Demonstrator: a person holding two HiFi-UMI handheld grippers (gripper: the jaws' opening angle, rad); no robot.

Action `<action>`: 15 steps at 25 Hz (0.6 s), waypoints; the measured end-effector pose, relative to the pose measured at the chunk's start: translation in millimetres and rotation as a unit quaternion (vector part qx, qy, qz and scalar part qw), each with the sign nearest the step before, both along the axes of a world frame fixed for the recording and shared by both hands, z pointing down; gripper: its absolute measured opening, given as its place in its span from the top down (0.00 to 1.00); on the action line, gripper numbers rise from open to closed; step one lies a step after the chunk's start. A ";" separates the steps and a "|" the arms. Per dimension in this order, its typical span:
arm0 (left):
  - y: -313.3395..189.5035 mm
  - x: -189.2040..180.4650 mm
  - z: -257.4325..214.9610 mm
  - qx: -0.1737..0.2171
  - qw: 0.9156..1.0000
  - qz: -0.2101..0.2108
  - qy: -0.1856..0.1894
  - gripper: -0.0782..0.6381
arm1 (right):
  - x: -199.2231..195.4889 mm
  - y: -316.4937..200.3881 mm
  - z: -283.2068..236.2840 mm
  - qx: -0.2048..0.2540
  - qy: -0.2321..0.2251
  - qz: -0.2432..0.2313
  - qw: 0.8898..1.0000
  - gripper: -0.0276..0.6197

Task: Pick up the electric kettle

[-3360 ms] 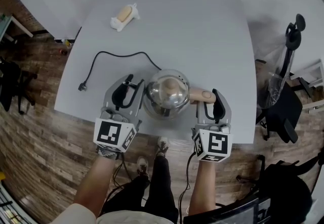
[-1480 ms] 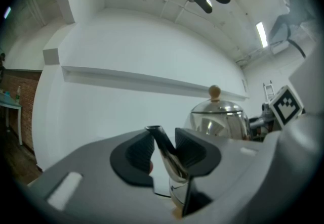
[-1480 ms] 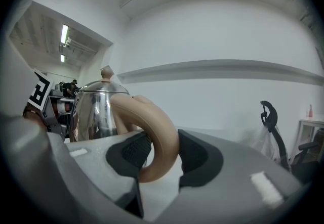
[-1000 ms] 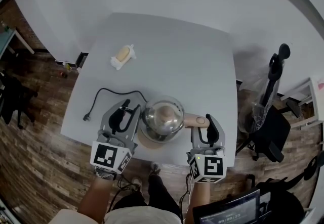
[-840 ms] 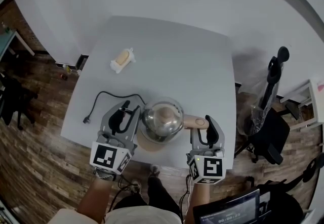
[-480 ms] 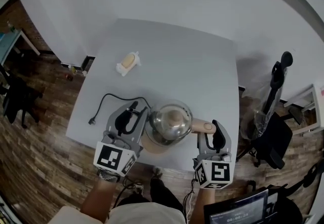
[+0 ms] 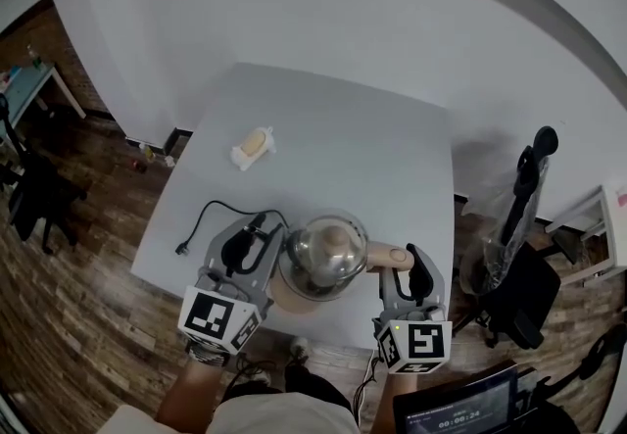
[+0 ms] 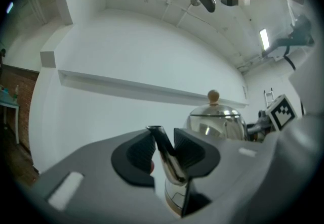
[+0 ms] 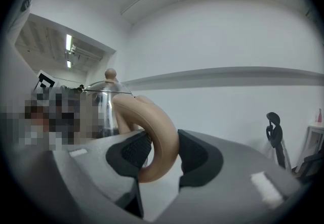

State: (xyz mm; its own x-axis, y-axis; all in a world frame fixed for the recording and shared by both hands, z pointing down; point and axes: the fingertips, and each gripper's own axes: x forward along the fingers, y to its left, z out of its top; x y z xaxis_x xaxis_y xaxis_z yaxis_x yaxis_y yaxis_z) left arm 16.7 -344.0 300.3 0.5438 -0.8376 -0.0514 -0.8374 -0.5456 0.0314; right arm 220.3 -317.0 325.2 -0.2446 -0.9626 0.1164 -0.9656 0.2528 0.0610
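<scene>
The steel electric kettle (image 7: 323, 254) with a tan knob hangs above the near table edge, held from both sides. My left gripper (image 7: 263, 228) is shut on its thin spout (image 8: 165, 153); its jaws have just been closing on that spout. My right gripper (image 7: 402, 261) is shut on the tan loop handle (image 9: 161, 134), which fills the gap between its pads. The round tan base (image 7: 279, 293) lies on the table below the kettle, partly hidden by it. The kettle's domed body (image 8: 218, 123) shows beyond the left jaws.
A black power cord (image 7: 217, 210) with its plug (image 7: 182, 248) trails left from the base on the grey table (image 7: 362, 148). A small white and tan object (image 7: 253, 146) lies at the far left. A black chair (image 7: 519, 270) stands right of the table.
Both grippers have risen with the kettle between them. The kettle stands higher over its tan base, which stays on the table.
</scene>
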 end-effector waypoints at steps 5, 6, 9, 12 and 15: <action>-0.9 -2.3 -7.7 -0.004 1.000 -0.010 0.006 0.73 | -1.8 -4.2 -7.8 0.001 0.001 -0.012 1.000 0.71; -1.1 -2.8 -9.5 -0.003 1.000 -0.011 0.006 0.73 | -2.3 -4.8 -9.8 0.002 0.002 -0.015 1.000 0.71; 0.0 -3.6 -13.3 -0.002 1.000 -0.014 0.010 0.73 | -3.1 -5.8 -15.2 0.006 0.005 -0.024 1.000 0.71; -0.9 -4.6 -16.0 -0.006 1.000 -0.016 0.015 0.73 | -3.2 -7.3 -19.7 0.005 0.008 -0.028 1.000 0.71; -4.0 -6.3 -20.6 -0.009 1.000 -0.018 0.019 0.73 | -4.5 -12.3 -26.1 0.004 0.007 -0.029 1.000 0.71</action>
State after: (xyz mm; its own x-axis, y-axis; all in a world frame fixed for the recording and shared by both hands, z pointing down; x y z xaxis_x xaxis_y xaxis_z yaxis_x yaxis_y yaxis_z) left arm 10.4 -348.1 279.8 0.5117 -0.8574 -0.0560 -0.8543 -0.5146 0.0727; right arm 215.8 -329.4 299.0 -0.2985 -0.9476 0.1134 -0.9484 0.3079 0.0764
